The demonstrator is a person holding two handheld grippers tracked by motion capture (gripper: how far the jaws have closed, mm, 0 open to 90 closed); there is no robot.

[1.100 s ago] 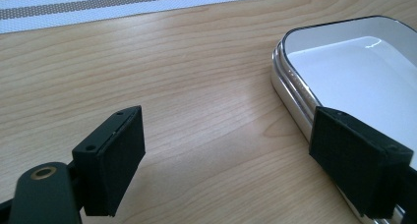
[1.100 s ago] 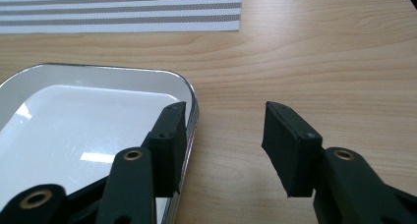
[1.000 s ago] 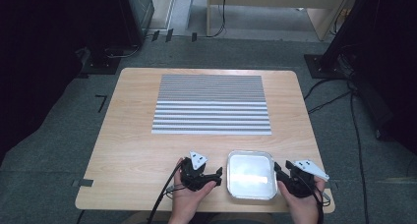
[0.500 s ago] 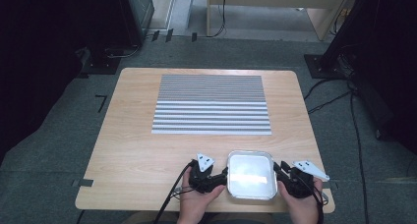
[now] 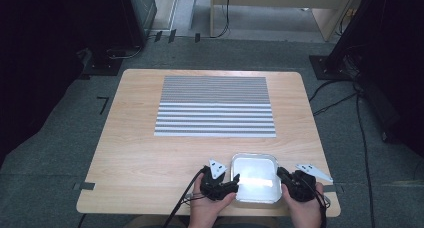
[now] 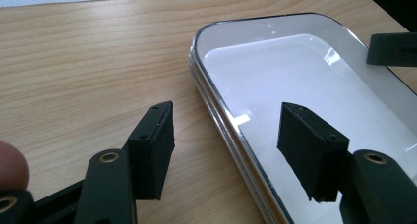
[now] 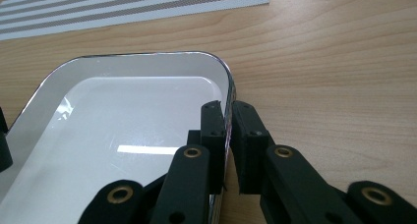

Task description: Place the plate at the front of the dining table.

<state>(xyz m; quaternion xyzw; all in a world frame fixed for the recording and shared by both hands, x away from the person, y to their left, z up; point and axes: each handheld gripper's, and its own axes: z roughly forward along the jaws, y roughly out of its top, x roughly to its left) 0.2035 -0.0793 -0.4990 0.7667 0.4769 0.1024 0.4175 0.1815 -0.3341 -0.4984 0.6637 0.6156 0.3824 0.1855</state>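
While my left gripper (image 5: 231, 182) has slid in from the bare wood over the last second, it now stands at the left rim of the shallow white rectangular tray with the shiny metal edge (image 5: 254, 159), which sits at the near edge of the pale wooden surface (image 5: 150, 153), in front of the grey-and-white striped mat (image 5: 215, 106). That move brings the second hold within reach, so I judge a two-handed lift of the tray is being set up. In the left gripper view the left gripper (image 6: 226, 150) has its jaws wide apart, straddling the tray's rim (image 6: 216, 106): one jaw over the wood outside, the other above the tray's white floor, holding nothing yet. In the right gripper view my right gripper (image 7: 228, 145) has its jaws closed to a narrow slit on the opposite rim (image 7: 223, 94), pinching the tray's wall between them. Both hands lie low at the surface's near edge, knuckles facing each other across the tray, the left hand (image 5: 212, 208) angled inward, the right hand (image 5: 300, 205) held level.
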